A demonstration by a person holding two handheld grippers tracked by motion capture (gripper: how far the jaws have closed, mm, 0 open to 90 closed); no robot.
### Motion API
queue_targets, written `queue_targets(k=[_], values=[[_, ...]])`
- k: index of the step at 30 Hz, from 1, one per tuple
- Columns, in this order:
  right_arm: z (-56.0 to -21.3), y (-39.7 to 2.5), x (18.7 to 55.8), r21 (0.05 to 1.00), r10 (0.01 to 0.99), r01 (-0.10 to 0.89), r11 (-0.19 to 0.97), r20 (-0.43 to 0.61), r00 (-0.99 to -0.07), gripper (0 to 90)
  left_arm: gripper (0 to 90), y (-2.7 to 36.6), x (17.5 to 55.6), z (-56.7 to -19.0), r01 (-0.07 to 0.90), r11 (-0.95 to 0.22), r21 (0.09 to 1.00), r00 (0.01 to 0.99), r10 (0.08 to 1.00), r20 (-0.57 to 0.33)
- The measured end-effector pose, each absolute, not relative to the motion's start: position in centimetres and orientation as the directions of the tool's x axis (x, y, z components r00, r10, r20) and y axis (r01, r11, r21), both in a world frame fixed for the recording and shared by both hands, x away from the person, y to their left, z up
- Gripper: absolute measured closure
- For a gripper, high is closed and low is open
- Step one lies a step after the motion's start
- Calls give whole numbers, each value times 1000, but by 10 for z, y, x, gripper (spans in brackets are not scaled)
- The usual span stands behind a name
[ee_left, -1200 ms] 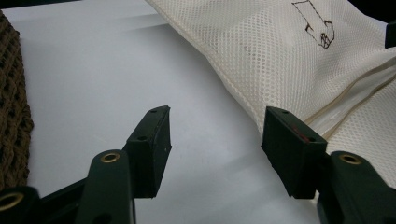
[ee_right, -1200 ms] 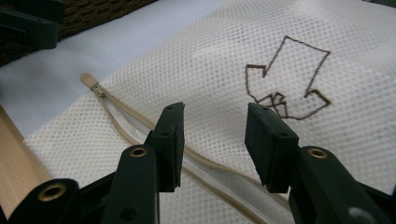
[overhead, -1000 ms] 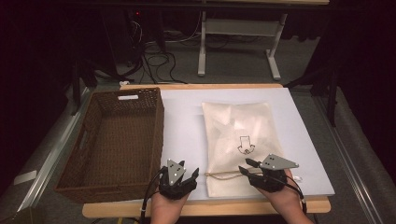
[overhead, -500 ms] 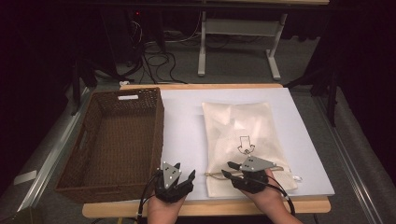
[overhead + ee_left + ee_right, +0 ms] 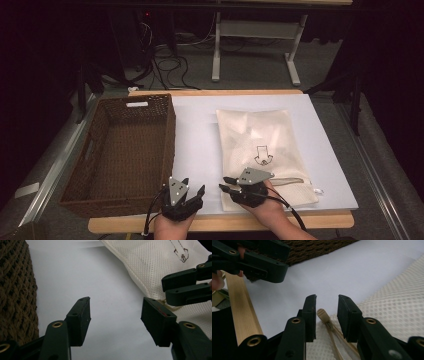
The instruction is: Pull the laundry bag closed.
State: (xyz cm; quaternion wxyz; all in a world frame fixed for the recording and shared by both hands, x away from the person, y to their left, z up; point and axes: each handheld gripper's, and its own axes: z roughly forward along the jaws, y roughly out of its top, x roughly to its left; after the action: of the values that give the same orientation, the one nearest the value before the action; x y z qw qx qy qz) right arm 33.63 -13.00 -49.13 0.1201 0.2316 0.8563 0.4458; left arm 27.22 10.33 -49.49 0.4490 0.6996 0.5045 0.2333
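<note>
Closing in on the drawstring bead (image 5: 322,314): right gripper (image 5: 326,305) is straddling it with jaws parted and not yet gripping, the bead sitting between them at the near-left corner of the mesh bag (image 5: 265,150) on the mat (image 5: 200,140). The cord (image 5: 337,333) is running back under that gripper, roughly in line with its jaws. Left gripper (image 5: 115,315) is hanging wide open over bare mat between basket (image 5: 120,155) and bag, farther from the bead.

A cream mesh cloth bag (image 5: 265,155) lies on the smooth matt white board (image 5: 200,150) beside a rough woven wicker basket (image 5: 125,150).
</note>
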Motion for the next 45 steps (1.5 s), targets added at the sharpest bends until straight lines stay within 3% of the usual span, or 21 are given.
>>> queue_targets(k=[7, 12, 20, 45], values=[[-501, -116, 339, 796, 491, 273, 541, -35, -870, 674, 411, 101, 271, -495, 496, -91, 864, 390, 912, -128], [-503, -116, 338, 786, 505, 281, 551, -46, -862, 777, 410, 100, 273, -496, 495, -102, 863, 399, 909, -121], [-499, -134, 337, 788, 526, 305, 536, -29, -850, 836, 410, 95, 276, -496, 494, -112, 862, 415, 902, -121], [-503, -154, 339, 773, 534, 378, 510, 60, -844, 878, 410, 60, 281, -502, 488, -142, 861, 503, 852, -144]])
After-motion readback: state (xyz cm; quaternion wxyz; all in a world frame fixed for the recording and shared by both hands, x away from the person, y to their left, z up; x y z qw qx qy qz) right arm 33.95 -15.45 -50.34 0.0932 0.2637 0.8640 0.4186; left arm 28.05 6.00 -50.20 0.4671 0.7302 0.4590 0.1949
